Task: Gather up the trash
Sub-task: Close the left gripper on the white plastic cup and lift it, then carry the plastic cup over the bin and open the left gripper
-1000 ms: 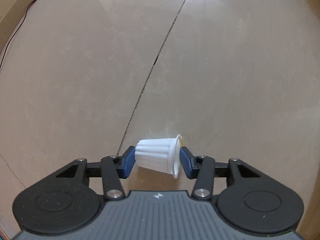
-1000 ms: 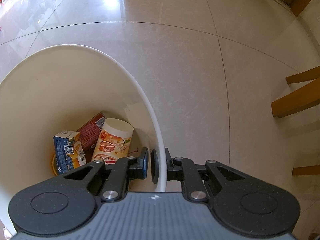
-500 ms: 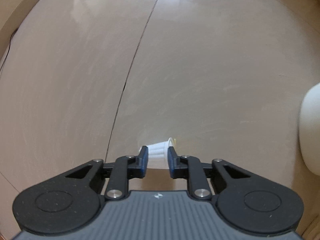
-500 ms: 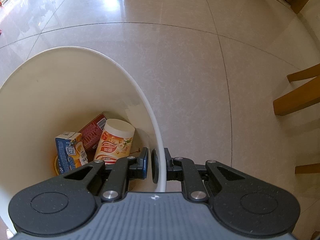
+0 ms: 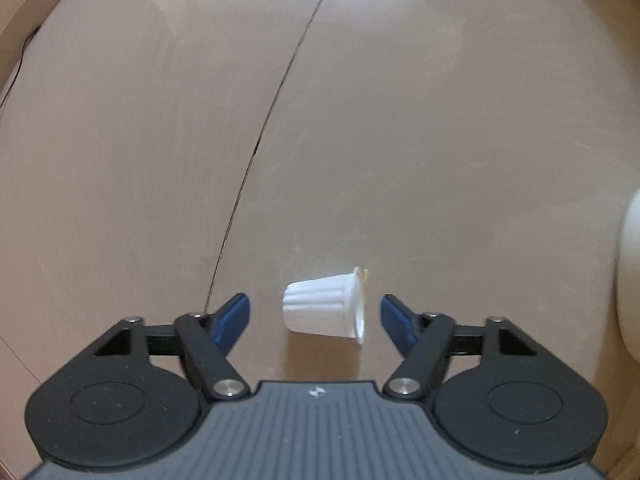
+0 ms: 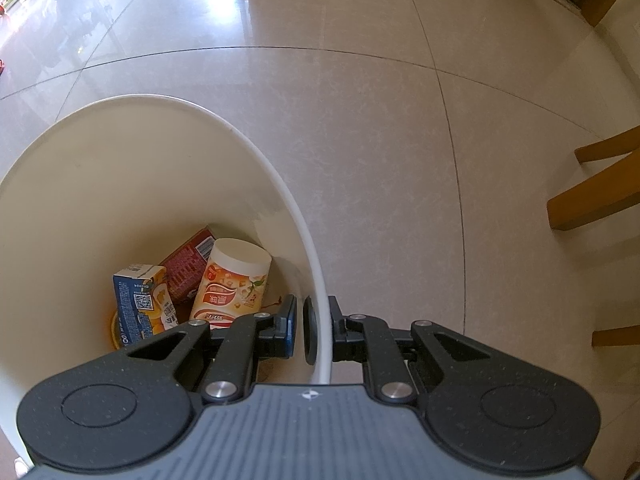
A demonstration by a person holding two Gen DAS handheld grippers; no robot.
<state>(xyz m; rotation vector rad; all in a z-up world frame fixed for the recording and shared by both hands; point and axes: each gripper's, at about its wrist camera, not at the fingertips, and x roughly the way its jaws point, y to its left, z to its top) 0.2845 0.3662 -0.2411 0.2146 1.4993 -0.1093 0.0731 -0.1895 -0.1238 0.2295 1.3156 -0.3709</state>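
- Bin [image 6: 276, 184] rim is pinched by right gripper [image 6: 310, 330] at lower centre, probably to hold it steady.
- Left gripper [image 5: 314, 316] jaws, just opening, are spread around white cup [image 5: 326, 310], which lies on its side on floor [image 5: 440, 140], untouched, lower centre.

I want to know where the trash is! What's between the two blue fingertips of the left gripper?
The small white ribbed plastic cup, lying on its side on the beige tiled floor. The left gripper has just been opening; neither pad touches it. The left wrist view shows this.
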